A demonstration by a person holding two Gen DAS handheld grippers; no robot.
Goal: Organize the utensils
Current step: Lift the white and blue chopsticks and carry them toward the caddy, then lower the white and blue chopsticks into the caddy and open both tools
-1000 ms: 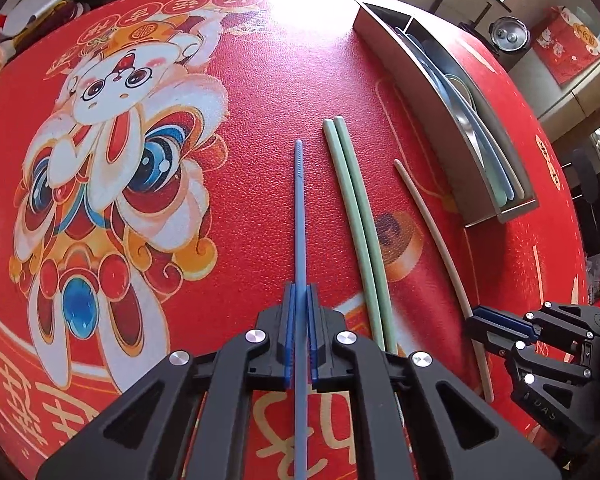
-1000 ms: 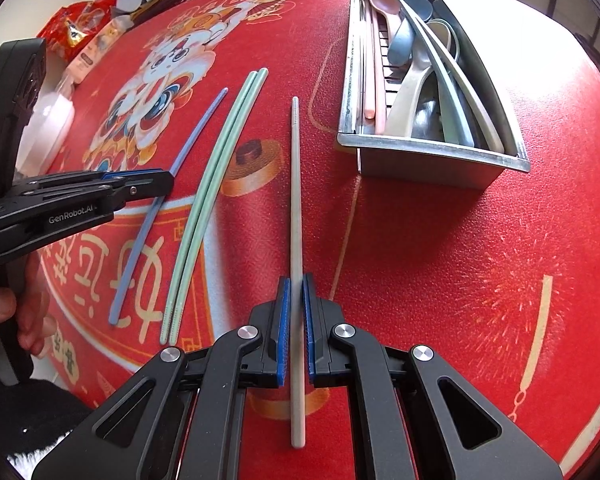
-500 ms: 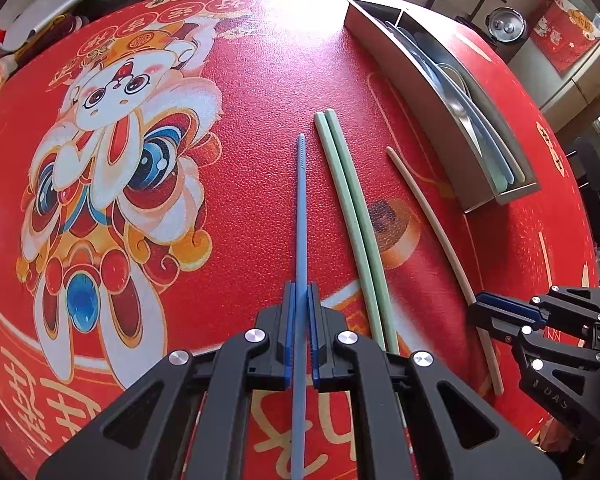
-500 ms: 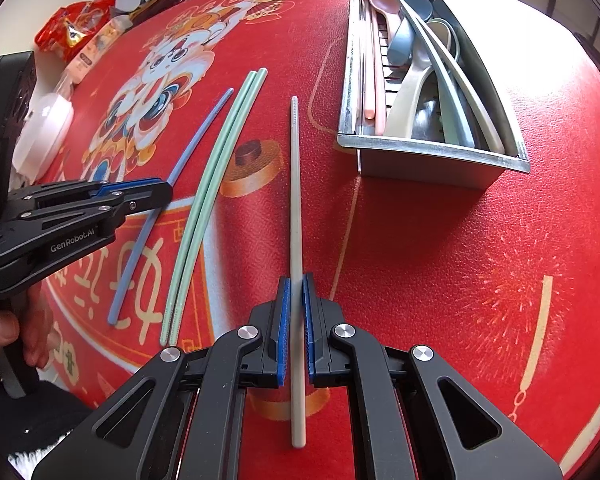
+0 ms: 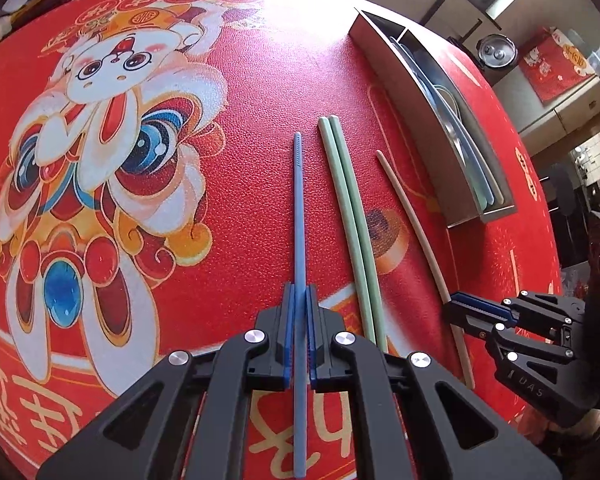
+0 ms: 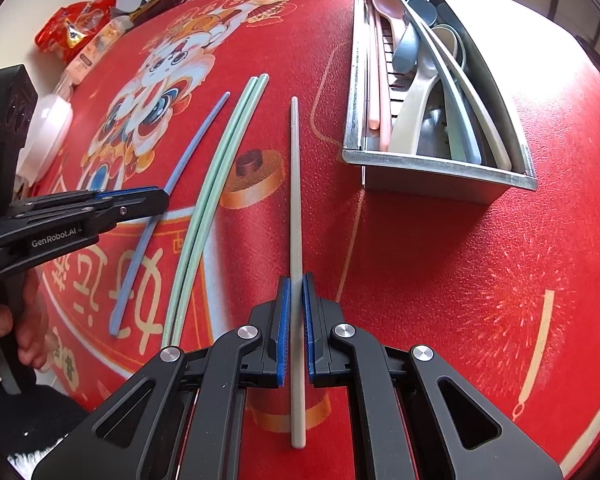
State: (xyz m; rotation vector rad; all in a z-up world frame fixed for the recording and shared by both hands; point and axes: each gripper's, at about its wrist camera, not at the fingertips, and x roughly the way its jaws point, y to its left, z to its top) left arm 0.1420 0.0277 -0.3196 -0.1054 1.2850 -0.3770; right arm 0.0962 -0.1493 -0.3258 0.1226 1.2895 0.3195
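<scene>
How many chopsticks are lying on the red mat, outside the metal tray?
4. The blue chopstick is clamped in the left gripper, the beige chopstick in the right gripper, and the two green chopsticks lie side by side between them. None looks hidden.

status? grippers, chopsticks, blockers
Left gripper shut on blue chopstick. Right gripper shut on beige chopstick. Green pair on table. Path to tray clear.
</scene>
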